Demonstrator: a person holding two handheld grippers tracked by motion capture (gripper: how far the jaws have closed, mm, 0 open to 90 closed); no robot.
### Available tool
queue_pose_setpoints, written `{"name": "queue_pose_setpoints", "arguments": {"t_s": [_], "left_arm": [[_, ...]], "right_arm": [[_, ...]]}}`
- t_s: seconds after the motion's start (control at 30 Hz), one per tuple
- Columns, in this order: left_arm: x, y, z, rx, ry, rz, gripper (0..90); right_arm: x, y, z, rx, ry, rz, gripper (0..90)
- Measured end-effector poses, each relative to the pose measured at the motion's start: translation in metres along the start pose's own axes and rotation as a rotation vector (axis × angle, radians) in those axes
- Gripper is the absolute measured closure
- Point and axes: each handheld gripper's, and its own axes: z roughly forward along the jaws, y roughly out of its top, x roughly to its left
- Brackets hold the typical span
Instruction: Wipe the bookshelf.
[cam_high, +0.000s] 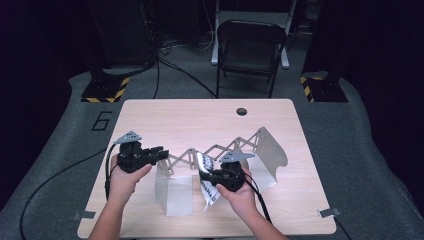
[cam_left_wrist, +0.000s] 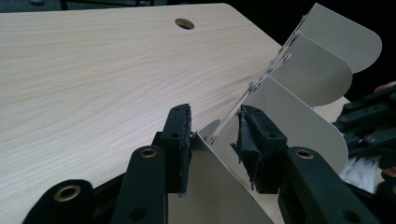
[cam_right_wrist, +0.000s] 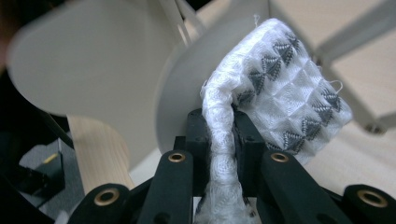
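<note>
A light wood-grain table with rounded corners (cam_high: 150, 115) and a round cable hole (cam_high: 242, 111) stands on grey carpet (cam_high: 350, 130). Behind it stands a black folding chair (cam_high: 250, 50). Yellow-and-black striped stand bases (cam_high: 105, 90) flank it. The surroundings are dark.

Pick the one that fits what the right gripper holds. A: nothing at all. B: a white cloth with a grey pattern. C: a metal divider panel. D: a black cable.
B: in the right gripper view, the right gripper has its jaws pressed on a folded white cloth with grey triangle marks, next to the grey metal rack on the table.
</note>
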Motion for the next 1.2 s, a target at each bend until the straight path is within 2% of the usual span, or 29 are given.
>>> {"name": "queue_pose_setpoints", "arguments": {"t_s": [0.07,0.13,0.3,0.33,0.4,0.43,0.57,0.67,0.73,0.83,0.93,0.97,1.07,1.1,1.2], "left_arm": [[-0.001,0.0,0.001,0.007,0.007,0.007,64.0],[-0.001,0.0,0.001,0.006,0.008,0.007,64.0],[0.0,-0.001,0.001,0.004,0.014,0.005,65.5],[0.0,-0.001,0.001,0.003,0.015,0.004,65.8],[0.0,-0.001,0.001,0.001,0.014,0.008,65.9],[-0.001,-0.001,0.001,-0.002,0.014,-0.007,65.9],[-0.001,-0.002,0.0,-0.003,0.011,-0.004,65.9],[-0.001,-0.002,0.001,-0.004,0.011,-0.01,65.9],[-0.001,-0.002,0.001,-0.004,0.01,-0.01,65.9],[-0.001,-0.001,0.001,-0.002,0.014,0.0,65.9],[-0.001,-0.001,0.001,0.0,0.016,0.006,66.0],[-0.001,-0.001,0.001,0.0,0.016,0.006,66.0],[-0.002,-0.002,0.001,0.001,0.014,0.002,66.2],[-0.002,-0.002,0.001,-0.001,0.014,0.001,66.2],[-0.002,-0.002,0.001,-0.006,0.019,0.0,66.2]], "right_arm": [[-0.002,-0.005,0.004,0.021,-0.005,0.005,79.4],[-0.002,-0.001,0.001,0.015,-0.004,0.011,79.5],[0.008,0.023,-0.022,-0.121,0.006,-0.017,79.6],[0.009,0.026,-0.024,-0.128,0.004,-0.028,79.5],[0.008,0.025,-0.022,-0.109,0.004,-0.037,79.6],[0.007,0.022,-0.019,-0.086,0.0,-0.042,79.6],[0.0,-0.001,0.001,0.01,-0.014,-0.031,79.6],[-0.003,-0.009,0.007,0.051,-0.015,-0.01,79.6],[-0.003,-0.007,0.004,0.043,-0.02,-0.012,79.6],[0.003,0.012,-0.012,-0.043,-0.012,-0.034,79.7],[0.007,0.023,-0.023,-0.094,-0.011,-0.055,79.7],[0.007,0.023,-0.022,-0.093,-0.015,-0.057,79.7],[0.003,0.013,-0.011,-0.024,-0.036,-0.079,79.6],[0.002,0.005,-0.005,0.006,-0.044,-0.074,79.7],[-0.001,-0.006,0.004,0.048,-0.048,-0.061,79.6]]}}
